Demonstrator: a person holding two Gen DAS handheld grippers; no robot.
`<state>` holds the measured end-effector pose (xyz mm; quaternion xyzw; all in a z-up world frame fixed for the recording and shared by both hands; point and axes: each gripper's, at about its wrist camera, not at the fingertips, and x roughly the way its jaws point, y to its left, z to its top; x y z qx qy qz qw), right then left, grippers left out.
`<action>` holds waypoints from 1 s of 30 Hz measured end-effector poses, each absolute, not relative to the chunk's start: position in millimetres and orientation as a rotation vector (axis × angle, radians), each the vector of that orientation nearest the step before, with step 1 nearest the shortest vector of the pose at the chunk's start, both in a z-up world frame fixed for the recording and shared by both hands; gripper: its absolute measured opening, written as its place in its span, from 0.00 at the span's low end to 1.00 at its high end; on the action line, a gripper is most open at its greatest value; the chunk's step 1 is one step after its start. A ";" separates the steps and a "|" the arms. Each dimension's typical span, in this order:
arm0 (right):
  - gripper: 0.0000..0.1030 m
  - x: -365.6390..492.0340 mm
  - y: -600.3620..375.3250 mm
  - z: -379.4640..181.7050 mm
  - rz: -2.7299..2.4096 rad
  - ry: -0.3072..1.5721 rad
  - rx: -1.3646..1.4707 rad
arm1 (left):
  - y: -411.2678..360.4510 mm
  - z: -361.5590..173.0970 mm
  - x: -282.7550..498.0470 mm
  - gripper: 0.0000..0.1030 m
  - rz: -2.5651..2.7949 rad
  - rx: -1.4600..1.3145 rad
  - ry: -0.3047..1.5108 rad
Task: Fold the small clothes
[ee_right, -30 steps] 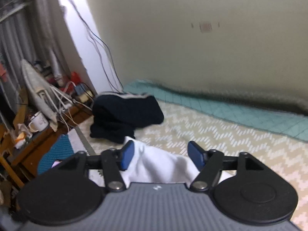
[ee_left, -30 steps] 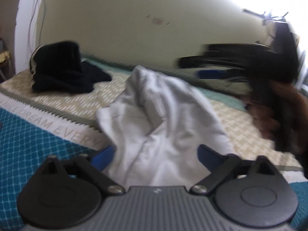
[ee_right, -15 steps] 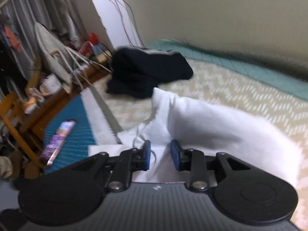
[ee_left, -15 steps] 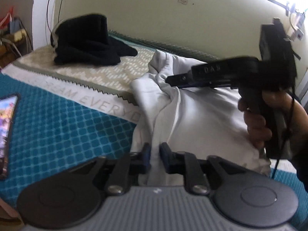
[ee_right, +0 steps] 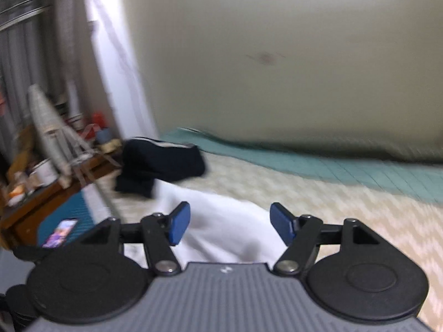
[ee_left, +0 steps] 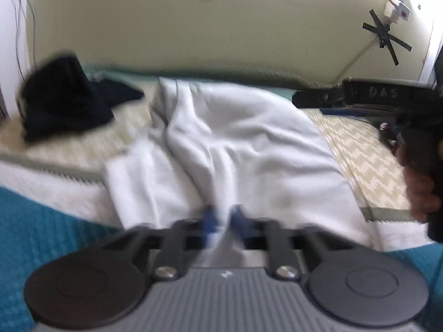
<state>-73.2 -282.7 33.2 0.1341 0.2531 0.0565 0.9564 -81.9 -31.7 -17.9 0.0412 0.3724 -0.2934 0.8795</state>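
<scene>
The white garment [ee_left: 238,149] lies crumpled on the bed [ee_left: 368,166], spread across the beige zigzag-patterned band of the bedcover, with its near hem reaching the teal band.

Left gripper [ee_left: 223,222]: the blue fingers [ee_left: 209,221] are clenched on a pinched ridge of the white garment at its near hem; the cloth passes between the pads. The jaws have just been closing.

Right gripper [ee_right: 229,225]: the blue fingers [ee_right: 180,222] stand apart, released, and hang above the white garment's right-hand portion without pressing on it. The jaws have just been opening. In the left wrist view this gripper enters at the right of the white garment, carried by the person's hand [ee_left: 420,188]. Its black side plate bears the handwritten letters "DAS" [ee_left: 384,92]; the first character is faint.

A dark garment pile [ee_left: 66,102] lies on the bed beyond and to the left of the white garment, a little apart from it.

A phone [ee_right: 59,232] with a lit screen lies on the teal band, left of the white garment; nothing on the screen can be read.

Black tape forms a cross [ee_left: 386,36] on the wall behind the white garment. No other writing is readable; both views are blurred.
</scene>
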 end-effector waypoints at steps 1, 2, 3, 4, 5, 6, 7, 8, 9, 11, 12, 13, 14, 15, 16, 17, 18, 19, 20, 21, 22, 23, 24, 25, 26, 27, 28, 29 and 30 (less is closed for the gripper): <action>0.60 -69.7 -291.2 24.6 0.091 0.543 0.310 | -25.0 -16.6 -82.0 0.07 -0.628 0.059 0.780; 0.57 -65.1 -297.9 16.4 0.080 0.573 0.346 | -16.2 -14.2 -82.3 0.07 -0.649 0.023 0.786; 0.45 -57.9 -303.5 6.3 0.086 0.617 0.384 | -2.8 -9.9 -84.4 0.07 -0.674 -0.033 0.792; 0.32 -54.0 -305.8 -0.9 0.071 0.635 0.394 | 8.4 -7.4 -84.1 0.06 -0.683 -0.078 0.794; 0.26 -51.5 -306.2 -3.8 0.058 0.632 0.383 | 17.1 -5.8 -83.4 0.06 -0.667 -0.105 0.794; 0.20 -48.8 -304.6 -4.3 0.049 0.626 0.355 | 23.2 -6.2 -80.4 0.06 -0.620 -0.108 0.793; 0.18 -45.9 -304.1 -5.2 0.039 0.624 0.331 | 27.0 -8.3 -77.7 0.06 -0.581 -0.099 0.795; 0.17 -43.5 -305.4 -7.0 0.032 0.624 0.334 | 29.3 -12.5 -73.9 0.06 -0.559 -0.104 0.814; 0.18 -42.8 -308.6 -8.7 0.029 0.626 0.353 | 31.8 -18.7 -69.8 0.06 -0.550 -0.126 0.848; 0.20 -41.7 -311.5 -8.9 0.022 0.632 0.392 | 32.8 -25.8 -69.6 0.08 -0.545 -0.132 0.867; 0.30 -44.6 -311.5 -7.2 0.009 0.634 0.395 | 29.9 -24.5 -73.1 0.09 -0.541 -0.110 0.854; 0.50 -50.4 -311.6 -4.8 0.000 0.629 0.397 | 28.8 -22.4 -75.7 0.11 -0.536 -0.091 0.842; 0.57 -58.1 -312.0 -2.7 -0.003 0.620 0.404 | 30.0 -20.9 -79.3 0.15 -0.532 -0.075 0.828; 0.60 -68.6 -313.6 0.1 0.004 0.600 0.415 | 36.1 -16.9 -81.6 0.24 -0.526 -0.064 0.808; 0.60 -81.1 -316.6 2.8 0.026 0.581 0.433 | 39.1 -12.3 -83.1 0.42 -0.522 -0.061 0.787; 0.60 -92.1 -319.7 4.0 0.043 0.572 0.454 | 43.3 -6.8 -84.7 0.53 -0.514 -0.062 0.757; 0.61 -101.6 -323.0 4.9 0.053 0.562 0.473 | 46.2 -2.8 -83.4 0.75 -0.502 -0.065 0.729; 0.63 -112.2 -325.7 5.8 0.064 0.550 0.490 | 48.5 2.6 -83.5 0.87 -0.485 -0.066 0.691; 0.64 -120.2 -327.5 6.1 0.075 0.541 0.504 | 50.3 6.8 -82.6 0.88 -0.473 -0.065 0.667; 0.65 -127.9 -328.6 5.7 0.089 0.535 0.520 | 49.5 10.8 -78.9 0.88 -0.471 -0.061 0.662; 0.65 -131.9 -327.9 5.2 0.100 0.531 0.534 | 47.3 12.7 -73.6 0.89 -0.479 -0.059 0.668; 0.66 -136.2 -327.2 3.9 0.111 0.528 0.546 | 44.4 13.2 -68.6 0.90 -0.493 -0.057 0.674; 0.67 -138.2 -325.6 2.5 0.118 0.527 0.551 | 37.9 9.4 -64.1 0.94 -0.504 -0.052 0.681; 0.68 -140.2 -323.6 0.8 0.122 0.526 0.553 | 32.8 7.2 -58.5 0.97 -0.512 -0.048 0.689; 0.68 -140.5 -321.5 -1.1 0.124 0.526 0.553 | 26.6 6.1 -53.1 0.97 -0.516 -0.042 0.699; 0.69 -139.9 -319.7 -4.1 0.124 0.530 0.555 | 20.3 3.4 -49.6 0.97 -0.523 -0.035 0.707; 0.69 -139.0 -318.1 -6.8 0.123 0.537 0.560 | 14.7 0.4 -46.0 0.98 -0.534 -0.028 0.713; 0.69 -136.8 -316.8 -10.4 0.120 0.549 0.570 | 10.5 -3.5 -43.1 0.99 -0.546 -0.024 0.721; 0.70 -135.1 -314.5 -12.4 0.121 0.560 0.582 | 8.0 -6.2 -42.2 1.00 -0.556 -0.020 0.732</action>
